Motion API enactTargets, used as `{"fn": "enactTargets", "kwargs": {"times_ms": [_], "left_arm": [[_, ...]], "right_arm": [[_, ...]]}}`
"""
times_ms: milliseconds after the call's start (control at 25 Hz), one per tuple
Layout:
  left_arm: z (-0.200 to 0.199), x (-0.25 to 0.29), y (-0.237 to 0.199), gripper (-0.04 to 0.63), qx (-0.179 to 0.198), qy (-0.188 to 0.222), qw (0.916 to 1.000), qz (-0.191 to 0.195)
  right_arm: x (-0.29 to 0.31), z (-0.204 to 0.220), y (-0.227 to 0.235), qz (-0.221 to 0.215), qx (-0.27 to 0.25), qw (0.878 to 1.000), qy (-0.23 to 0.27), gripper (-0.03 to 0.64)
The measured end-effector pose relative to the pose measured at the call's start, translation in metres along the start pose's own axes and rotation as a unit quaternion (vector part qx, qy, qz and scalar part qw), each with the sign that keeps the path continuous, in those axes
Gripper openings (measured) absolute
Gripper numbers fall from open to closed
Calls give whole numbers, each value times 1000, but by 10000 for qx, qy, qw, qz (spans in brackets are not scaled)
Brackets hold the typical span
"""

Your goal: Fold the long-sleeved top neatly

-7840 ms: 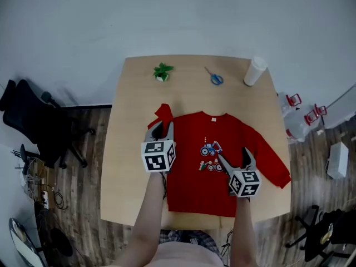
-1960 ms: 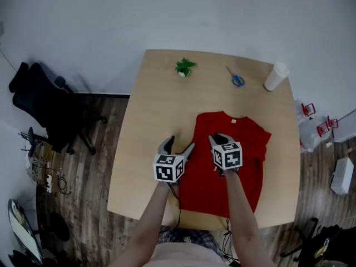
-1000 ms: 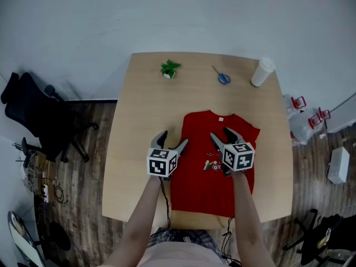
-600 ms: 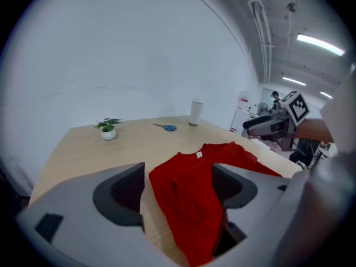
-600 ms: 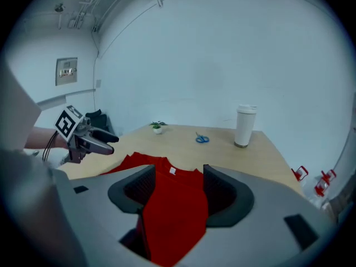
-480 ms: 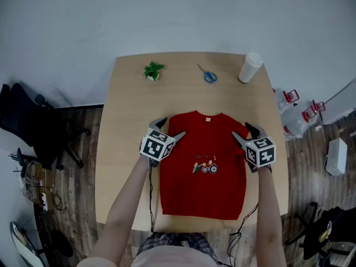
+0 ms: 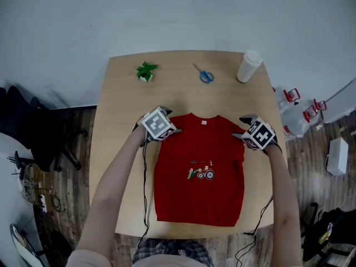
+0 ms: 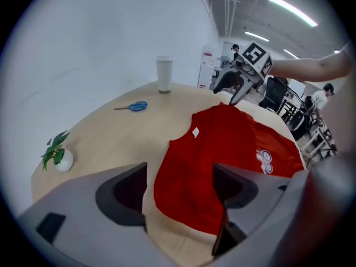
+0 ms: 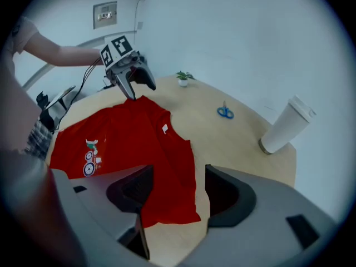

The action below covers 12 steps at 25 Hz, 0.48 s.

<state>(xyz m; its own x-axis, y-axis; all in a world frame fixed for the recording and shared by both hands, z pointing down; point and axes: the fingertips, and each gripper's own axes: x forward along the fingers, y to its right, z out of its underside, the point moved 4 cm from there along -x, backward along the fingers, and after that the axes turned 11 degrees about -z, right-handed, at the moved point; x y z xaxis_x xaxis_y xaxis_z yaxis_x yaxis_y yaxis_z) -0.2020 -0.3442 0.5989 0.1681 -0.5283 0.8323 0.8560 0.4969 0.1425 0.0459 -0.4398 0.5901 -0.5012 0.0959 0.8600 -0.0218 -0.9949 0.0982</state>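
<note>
A red long-sleeved top (image 7: 200, 171) with a small vehicle print lies flat on the wooden table (image 7: 117, 149), its sleeves tucked in so it forms a rectangle. My left gripper (image 7: 161, 128) hovers at its left shoulder, jaws open, and the shoulder corner (image 8: 183, 166) shows below the gap with no pad touching it. At the right shoulder, the jaws of my right gripper (image 7: 250, 131) are opening. The top's corner (image 9: 178, 204) lies under them, unpinched. Each gripper view shows the other gripper across the top (image 9: 128, 138).
A small potted plant (image 7: 146, 71), blue scissors (image 7: 204, 74) and a white paper cup (image 7: 248, 67) stand along the table's far edge. A black office chair (image 7: 22, 132) is on the floor at the left, and small items lie on the floor at the right.
Both grippers moved apart and up the top, from beside its middle to its two shoulders. Well before that, the spread sleeves got folded in.
</note>
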Motion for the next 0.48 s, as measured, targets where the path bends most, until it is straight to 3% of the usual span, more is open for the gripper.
{"fn": "enactTargets", "kwargs": {"times_ms": [240,480], "left_arm": [[20,38,-5,360,344,-804,9959,251],[27,54,-1,298,320,-1137,9918,479]], "right_arm": [[31,15,20,-347,-5,9976,-605,299],[52,20,22,-643,178,9951,-736,294]]}}
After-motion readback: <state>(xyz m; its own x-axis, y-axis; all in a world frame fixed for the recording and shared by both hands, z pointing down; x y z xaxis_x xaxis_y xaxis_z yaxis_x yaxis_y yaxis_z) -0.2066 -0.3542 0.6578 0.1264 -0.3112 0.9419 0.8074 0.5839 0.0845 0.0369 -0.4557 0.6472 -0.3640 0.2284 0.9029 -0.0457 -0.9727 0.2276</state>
